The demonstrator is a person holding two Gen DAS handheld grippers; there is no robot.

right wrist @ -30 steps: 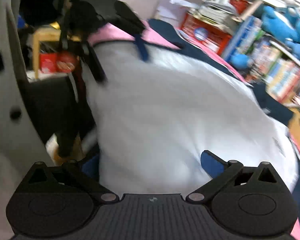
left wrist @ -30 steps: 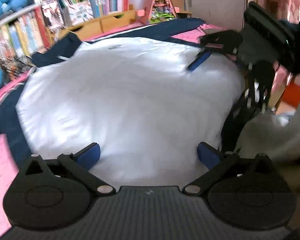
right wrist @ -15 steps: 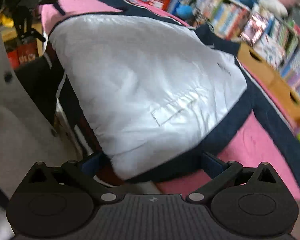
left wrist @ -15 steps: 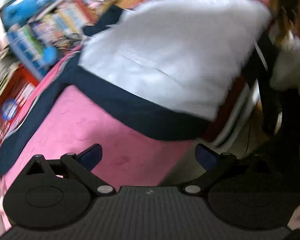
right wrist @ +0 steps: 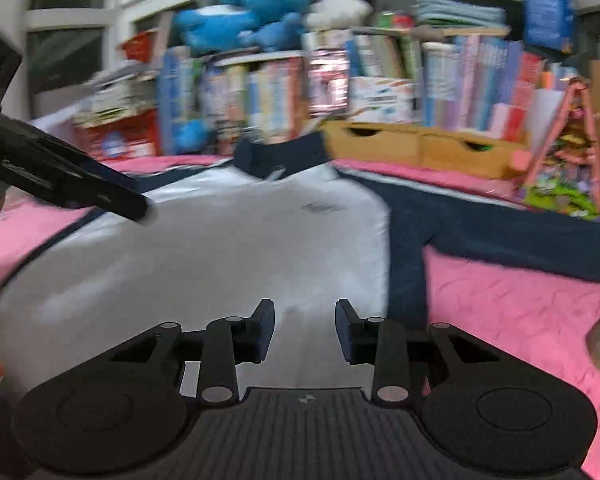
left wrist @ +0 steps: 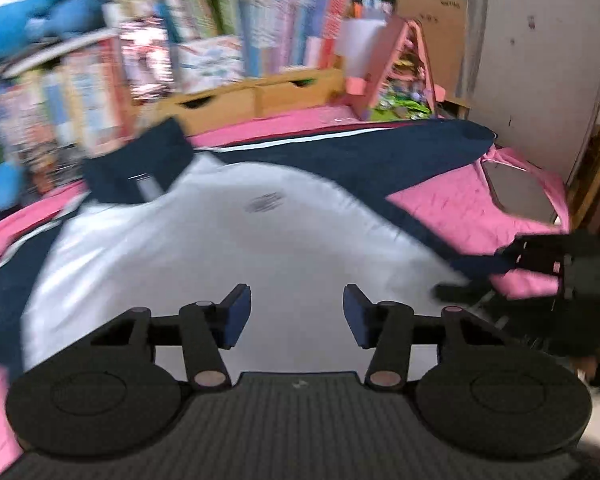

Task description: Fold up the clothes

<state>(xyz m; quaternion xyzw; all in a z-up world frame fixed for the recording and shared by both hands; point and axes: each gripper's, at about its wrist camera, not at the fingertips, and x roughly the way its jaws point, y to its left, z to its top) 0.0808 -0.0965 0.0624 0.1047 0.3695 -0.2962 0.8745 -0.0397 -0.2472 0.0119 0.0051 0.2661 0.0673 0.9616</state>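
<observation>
**White and navy jacket spread on the pink bed, both tools closing over its near hem**

A pink bed cover (right wrist: 520, 312) is seen filling the lower part of both views, with a packed bookshelf (right wrist: 380, 80) along the far side and blue plush toys (right wrist: 240, 12) set on top of it. Wooden drawer boxes (right wrist: 420, 144) are lined up between the shelf and the bed.

The jacket (right wrist: 220, 248) is laid flat on the cover, its navy collar (right wrist: 280, 156) turned to the far side and its white body stretched toward the near edge. A navy sleeve (right wrist: 500, 232) is spread out to the right across the pink cover. A small grey mark is visible on the chest.

The left tool (left wrist: 296, 316) is held over the near part of the white body, and its jaws are closing with white cloth seen between them; whether the pads already press the cloth cannot be told, since a clear gap is shown between the blue pads. The right tool (right wrist: 305, 330) is held over the near white cloth beside the navy side panel, its jaws likewise closing with a gap left between them. In the left view the right tool (left wrist: 540, 268) is seen at the right edge of the jacket.
</observation>
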